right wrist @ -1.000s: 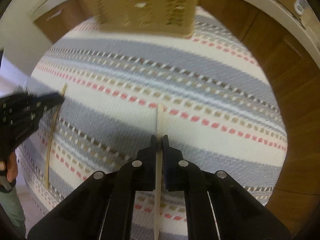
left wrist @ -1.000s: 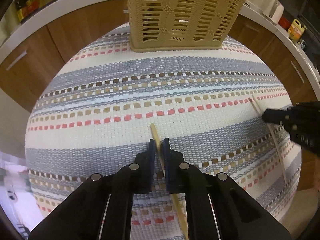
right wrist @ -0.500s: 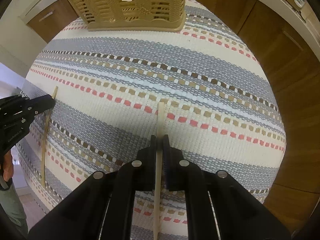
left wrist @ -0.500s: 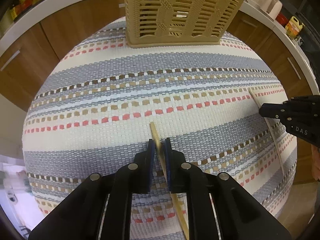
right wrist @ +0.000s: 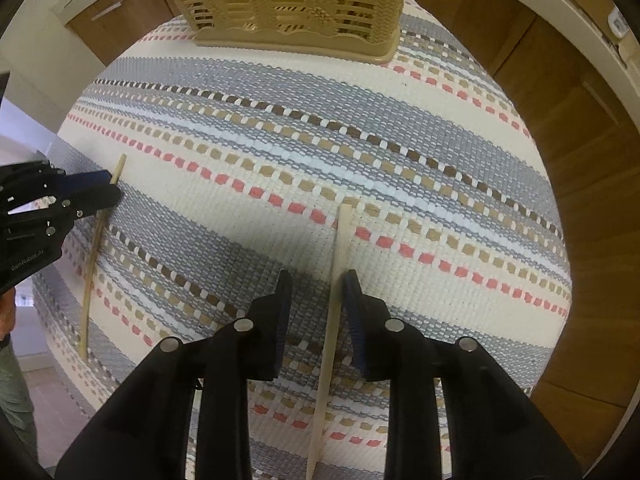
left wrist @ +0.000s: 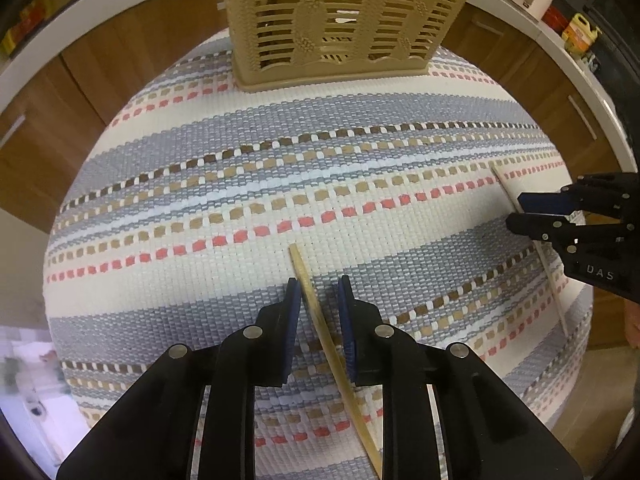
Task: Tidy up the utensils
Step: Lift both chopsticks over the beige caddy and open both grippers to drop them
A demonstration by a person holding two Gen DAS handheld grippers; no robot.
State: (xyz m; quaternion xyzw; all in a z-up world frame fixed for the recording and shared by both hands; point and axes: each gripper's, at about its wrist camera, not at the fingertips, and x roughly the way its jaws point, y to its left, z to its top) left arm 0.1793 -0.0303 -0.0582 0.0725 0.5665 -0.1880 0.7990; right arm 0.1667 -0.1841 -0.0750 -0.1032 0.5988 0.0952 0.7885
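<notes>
In the left wrist view, the left hand-held gripper (left wrist: 318,294) is seen at lower centre with its jaws parted, nothing gripped; a chopstick (left wrist: 320,320) lies flat between them on the striped cloth (left wrist: 240,184) covering the table. In the right wrist view, the right hand-held gripper (right wrist: 316,292) is likewise spread, a second chopstick (right wrist: 338,276) lying between its jaws, close to the right one. A slotted beige basket (left wrist: 340,20) stands at the top centre.
</notes>
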